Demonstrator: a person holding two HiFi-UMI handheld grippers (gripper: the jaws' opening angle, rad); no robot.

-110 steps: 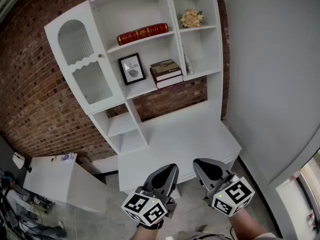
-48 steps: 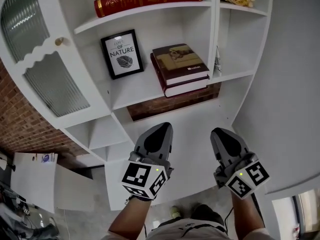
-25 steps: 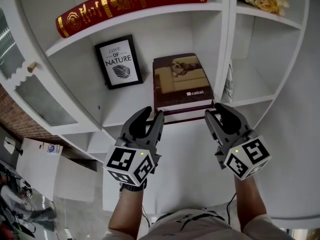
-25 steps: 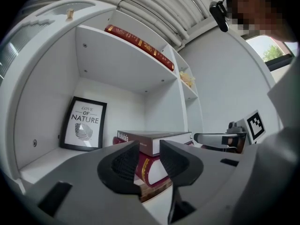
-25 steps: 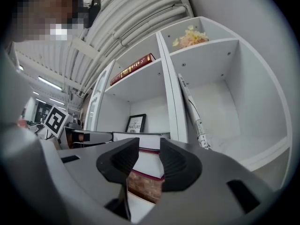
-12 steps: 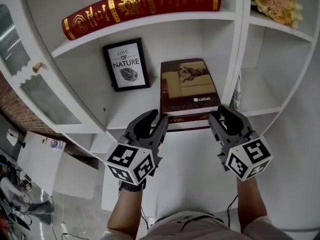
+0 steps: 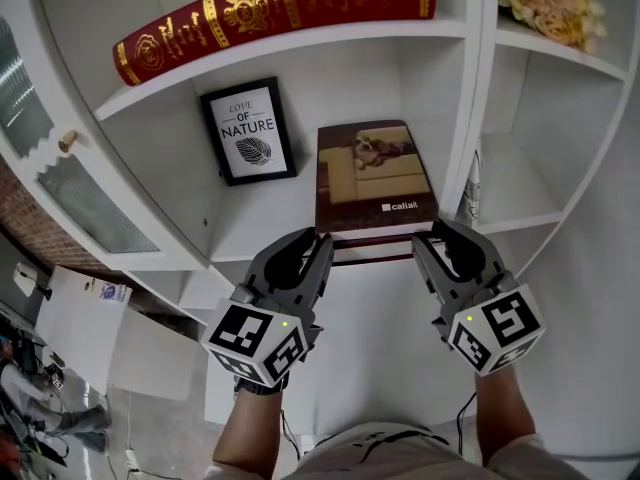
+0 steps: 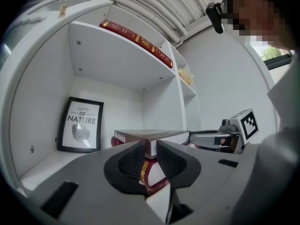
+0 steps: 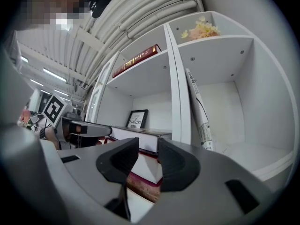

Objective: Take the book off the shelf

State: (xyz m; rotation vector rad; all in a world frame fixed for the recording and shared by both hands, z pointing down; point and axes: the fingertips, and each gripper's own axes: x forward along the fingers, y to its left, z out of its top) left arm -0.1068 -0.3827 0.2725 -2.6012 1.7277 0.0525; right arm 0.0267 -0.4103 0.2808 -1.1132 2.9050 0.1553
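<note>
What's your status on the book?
Left gripper jaws just closing, book stack corner in gap, ungripped. Right gripper part-open at other corner. Stack on shelf. Nothing blocking.

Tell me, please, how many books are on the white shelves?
3: a red, gold-decorated hardback lying on the upper shelf; below, a brown-covered book stacked on a dark red book. More may be hidden.

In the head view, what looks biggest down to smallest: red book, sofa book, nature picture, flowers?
1. red book and sofa book: too alike to rank; the red one is longer.
2. nature picture.
3. flowers, partly cut off by the view's edge.
</note>
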